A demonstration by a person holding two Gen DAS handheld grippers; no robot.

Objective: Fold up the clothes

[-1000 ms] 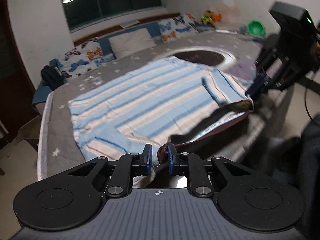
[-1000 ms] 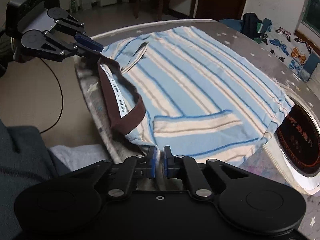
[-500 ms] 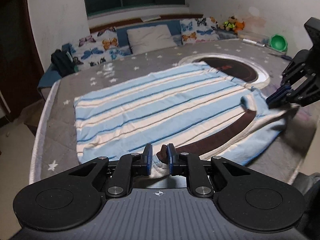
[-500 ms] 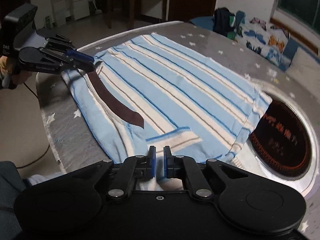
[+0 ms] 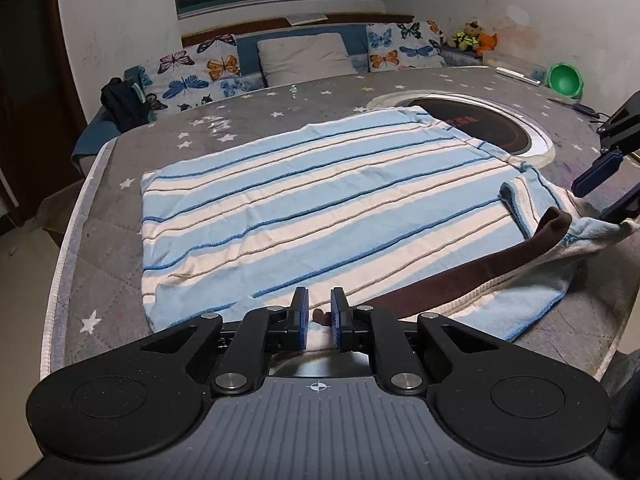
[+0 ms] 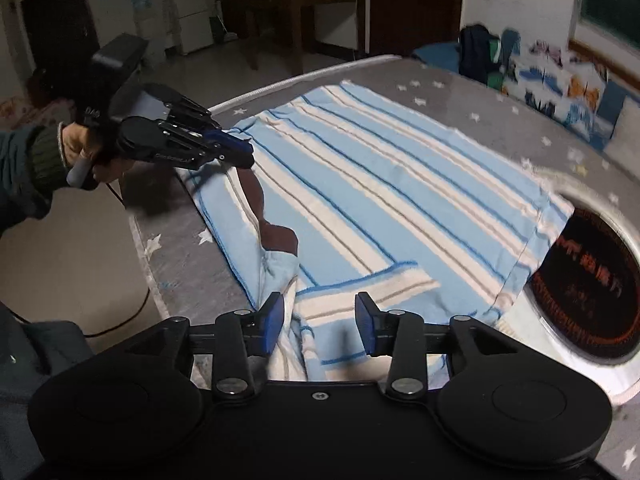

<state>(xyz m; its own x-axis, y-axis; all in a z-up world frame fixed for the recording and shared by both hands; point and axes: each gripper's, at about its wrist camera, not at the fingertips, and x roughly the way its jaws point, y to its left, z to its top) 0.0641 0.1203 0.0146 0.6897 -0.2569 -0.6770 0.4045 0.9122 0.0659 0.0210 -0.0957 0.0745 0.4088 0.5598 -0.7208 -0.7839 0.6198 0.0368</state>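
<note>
A blue and white striped garment point(image 5: 320, 208) point(image 6: 400, 184) lies spread flat on the grey star-patterned table cover point(image 5: 100, 248). Its brown band point(image 5: 460, 280) point(image 6: 256, 188) runs along the near edge. My left gripper point(image 5: 320, 308) point(image 6: 236, 156) is shut on one end of that band, low over the table edge. My right gripper point(image 6: 320, 312) point(image 5: 600, 192) is at the other end and its jaws are opening. Loose striped cloth lies between its fingers, and the pads stand apart from it.
A round dark inset point(image 5: 472, 128) point(image 6: 588, 280) sits in the table beyond the garment. Butterfly cushions point(image 5: 192, 76), a black bag point(image 5: 124, 104), plush toys and a green bowl point(image 5: 564, 80) line the far side. A person's hand point(image 6: 76, 148) holds the left gripper.
Both grippers carried the brown-banded edge over and down, so the garment now lies flatter. The right jaws went from shut to apart. The left stayed shut on the band.
</note>
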